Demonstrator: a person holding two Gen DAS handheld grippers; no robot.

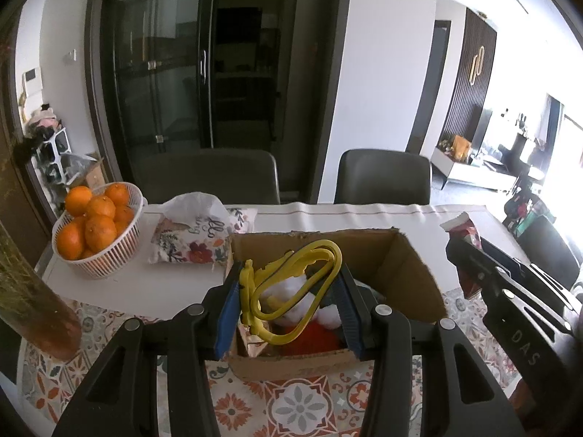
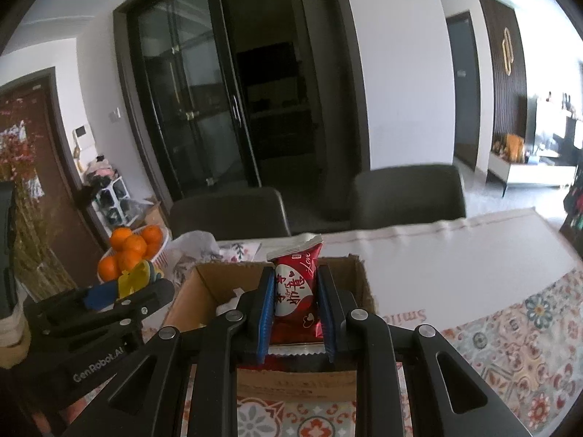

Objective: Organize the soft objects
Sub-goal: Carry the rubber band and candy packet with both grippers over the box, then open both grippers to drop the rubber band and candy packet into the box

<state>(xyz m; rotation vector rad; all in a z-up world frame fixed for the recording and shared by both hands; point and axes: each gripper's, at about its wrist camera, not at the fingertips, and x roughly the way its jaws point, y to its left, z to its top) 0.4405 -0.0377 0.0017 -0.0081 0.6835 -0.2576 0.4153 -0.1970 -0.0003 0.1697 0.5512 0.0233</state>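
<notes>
- My left gripper (image 1: 288, 302) is closed down on a yellow plastic clip (image 1: 291, 291), pads pressing its looped handles from both sides, and it hangs over the open cardboard box (image 1: 411, 273). The loops look springy; I judge they could squirm out sideways if I tilt or ease off unevenly.
- My right gripper (image 2: 296, 309) has its pads pinched on a red snack packet (image 2: 296, 287), held upright over the same box (image 2: 349, 276). The film is slick and air-filled, so a harder squeeze could burst it and a lighter one could let it slide.
- Both tools crowd one opening. In the right view the left gripper (image 2: 109, 302) sits just beside the box's left wall, so lowering both together risks a knock between them or a snag on the rim.
- Inside the box, under the clip, lie something white and fluffy (image 1: 291, 287) and something red (image 1: 309, 338); I cannot tell what they are. A dropped clip could catch on them rather than settle.
- Behind the box, a floral pouch (image 1: 193, 236) lies on the table, next to a white basket of oranges (image 1: 105, 251). A wide leftward swing could nudge the basket.
</notes>
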